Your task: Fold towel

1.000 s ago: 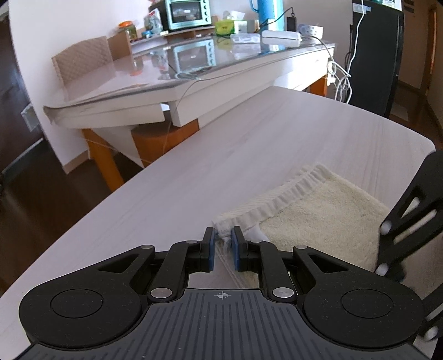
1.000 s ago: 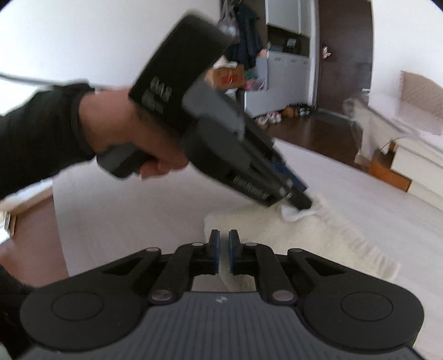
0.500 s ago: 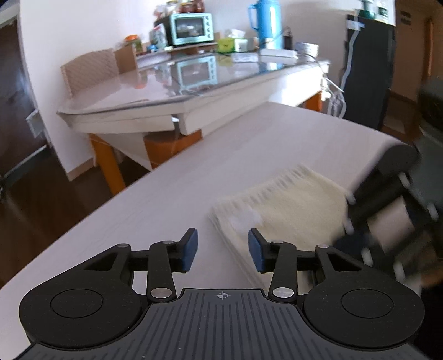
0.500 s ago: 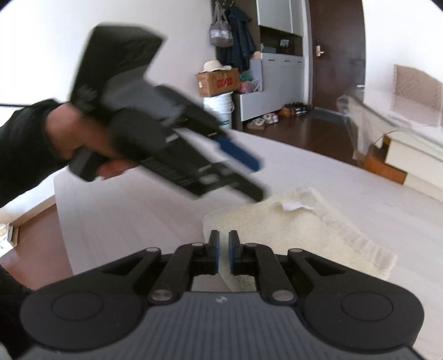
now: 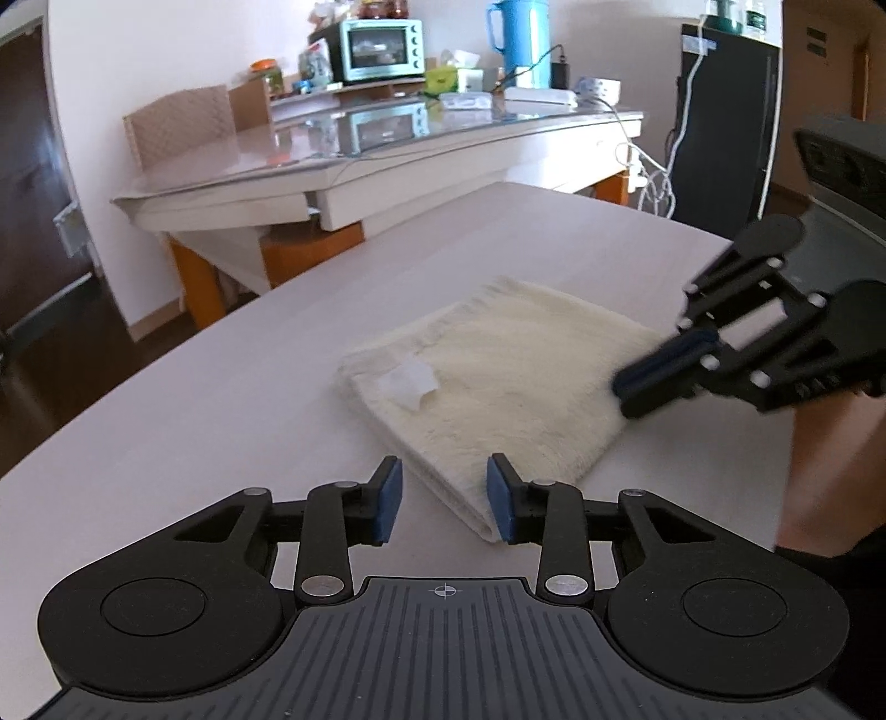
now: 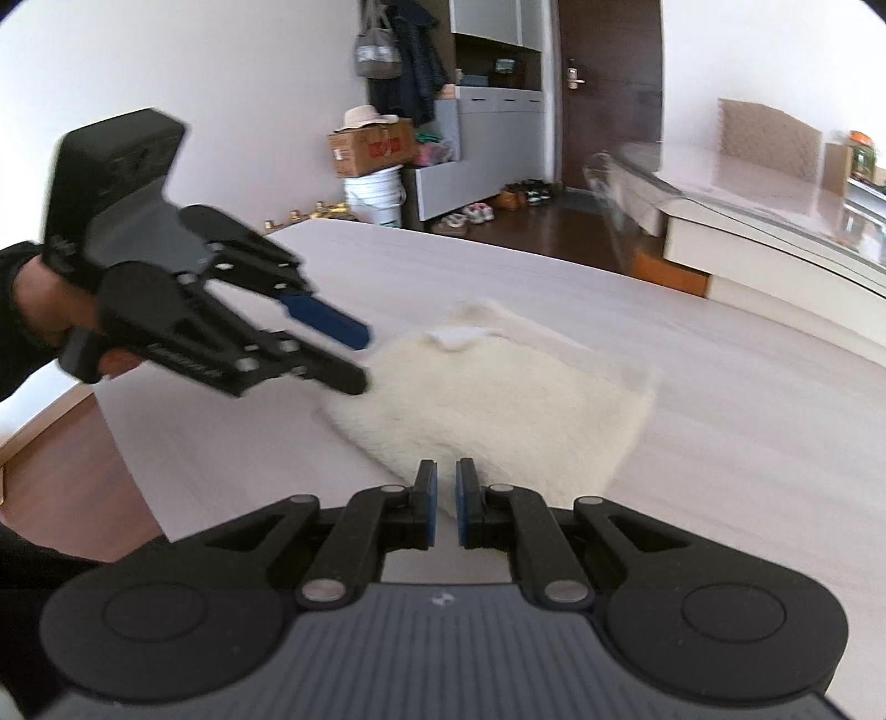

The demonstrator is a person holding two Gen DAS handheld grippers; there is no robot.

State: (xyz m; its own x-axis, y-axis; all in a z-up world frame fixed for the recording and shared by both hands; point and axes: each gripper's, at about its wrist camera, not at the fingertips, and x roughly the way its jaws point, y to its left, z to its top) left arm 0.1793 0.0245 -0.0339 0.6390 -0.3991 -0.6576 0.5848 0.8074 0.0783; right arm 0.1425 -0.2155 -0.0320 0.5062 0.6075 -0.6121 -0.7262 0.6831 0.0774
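A cream towel (image 5: 498, 376) lies folded on the pale wooden table (image 5: 221, 399), its white label (image 5: 411, 380) on top. My left gripper (image 5: 443, 498) is open and empty, just above the towel's near corner. The right gripper (image 5: 659, 376) appears at the towel's right edge in the left wrist view, fingers close together. In the right wrist view the towel (image 6: 498, 399) lies ahead, my right gripper (image 6: 446, 501) is shut and empty at its near edge, and the open left gripper (image 6: 354, 354) hovers at the towel's left side.
A glass-topped side table (image 5: 387, 160) with a toaster oven (image 5: 382, 49) and blue kettle (image 5: 518, 41) stands behind. A black cabinet (image 5: 720, 122) with cables is at right. The table's edge (image 6: 127, 443) drops to brown floor at left.
My left gripper let go of the towel's corner, opened and drew back. The towel now lies flat and folded. The right gripper stayed shut and pulled back slightly.
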